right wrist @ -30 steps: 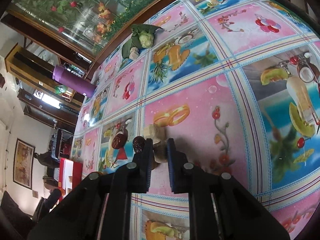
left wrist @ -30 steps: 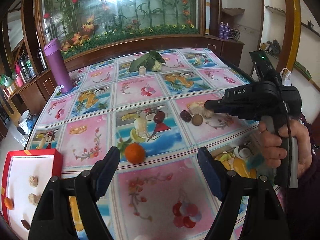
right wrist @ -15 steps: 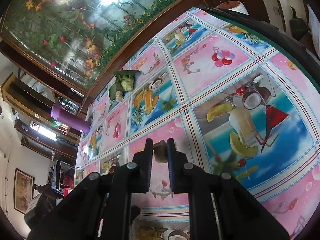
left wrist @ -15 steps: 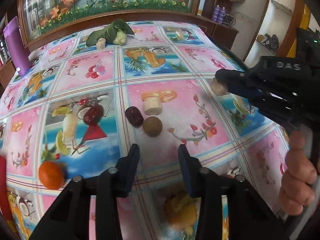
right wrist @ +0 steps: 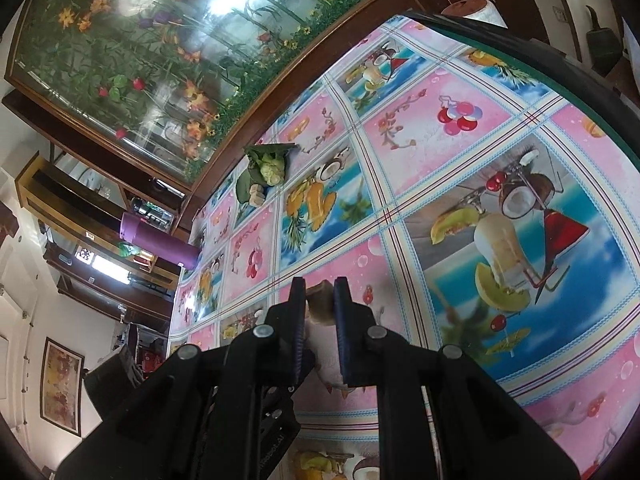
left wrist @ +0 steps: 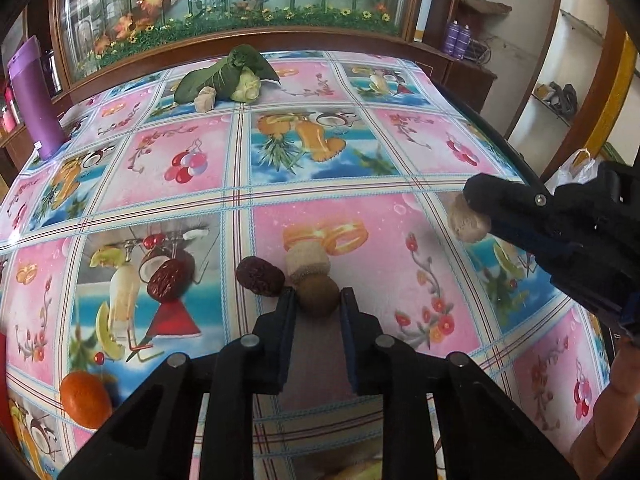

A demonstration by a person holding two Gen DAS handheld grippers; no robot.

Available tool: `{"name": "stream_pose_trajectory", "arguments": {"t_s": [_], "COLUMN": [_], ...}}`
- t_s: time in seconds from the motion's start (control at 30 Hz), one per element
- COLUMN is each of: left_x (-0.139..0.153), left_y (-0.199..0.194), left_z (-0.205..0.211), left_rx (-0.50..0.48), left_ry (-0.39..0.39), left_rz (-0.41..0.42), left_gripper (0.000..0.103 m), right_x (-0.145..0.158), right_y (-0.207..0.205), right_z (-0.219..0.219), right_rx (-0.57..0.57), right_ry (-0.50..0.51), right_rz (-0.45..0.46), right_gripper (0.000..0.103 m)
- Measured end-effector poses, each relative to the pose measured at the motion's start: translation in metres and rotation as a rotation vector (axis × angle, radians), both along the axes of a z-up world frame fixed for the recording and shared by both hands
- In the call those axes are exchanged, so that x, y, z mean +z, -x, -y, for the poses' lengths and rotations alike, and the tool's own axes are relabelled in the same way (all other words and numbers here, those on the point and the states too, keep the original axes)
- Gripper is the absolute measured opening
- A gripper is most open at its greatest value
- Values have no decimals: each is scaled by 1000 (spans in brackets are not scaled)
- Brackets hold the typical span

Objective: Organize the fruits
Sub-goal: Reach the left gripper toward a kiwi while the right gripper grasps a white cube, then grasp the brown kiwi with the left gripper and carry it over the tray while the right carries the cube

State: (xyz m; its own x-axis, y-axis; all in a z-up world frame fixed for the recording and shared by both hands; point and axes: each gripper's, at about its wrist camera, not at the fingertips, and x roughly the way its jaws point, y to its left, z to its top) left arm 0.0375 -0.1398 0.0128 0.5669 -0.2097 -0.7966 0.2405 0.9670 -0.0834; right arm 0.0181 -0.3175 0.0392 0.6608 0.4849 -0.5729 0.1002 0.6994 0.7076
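The left gripper (left wrist: 318, 300) has come down and forward since half a second ago: then its fingers hung short of the fruit cluster with bare cloth between them, and now they straddle the round brown fruit (left wrist: 319, 295), one finger on each side of it, narrowly spread. Whether the pads already press on it I cannot tell. Just behind that fruit, touching it, stands the pale cut chunk (left wrist: 307, 265), and the dark red date (left wrist: 260, 282) lies just left of the left finger; a second date (left wrist: 169, 280) rests further left on the printed drink picture, and the orange (left wrist: 85, 399) sits near the lower left edge of the view. These pieces lie as they did in the earlier frames, all on the desk (left wrist: 400, 168) with its pink and blue fruit-print cloth. The right gripper (right wrist: 319, 300) is closed on a pale beige piece (right wrist: 320, 302), held clear of the cloth; in the left wrist view that same piece (left wrist: 466, 222) shows at the tip of the right gripper (left wrist: 474, 210), now lower and further right in the frame than before. At the far end of the desk the leafy greens (left wrist: 228, 76) lie with another pale chunk (left wrist: 206, 98) beside them, and the purple bottle (left wrist: 34, 98) stands at the left corner.
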Motion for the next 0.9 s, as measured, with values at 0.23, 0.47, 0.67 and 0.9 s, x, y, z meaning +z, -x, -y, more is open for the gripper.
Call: {"name": "stream_pose_trajectory", "arguments": {"t_s": [0.23,0.47,0.67,0.9], "left_x": [0,-1,-2,20], "left_y": [-2,-3,-4,22], "left_z": [1,8,8,-10], "left_rx": [13,10,-7,-24], "left_ry": [17,-7,-23,16], "left_rz": [14,26,42,69], "left_gripper": [22,32,21,20], "right_x": [-2,-3,-4,-5], "right_y": [-2,-2,-3,-4], "right_z": [-2,-2,0,3], "right_rx": [7,4,-5,-16], "right_ry": [9,14,4,6], "right_rz": [-11,-14,-12,-13], "right_gripper": [15,16,16,15]}}
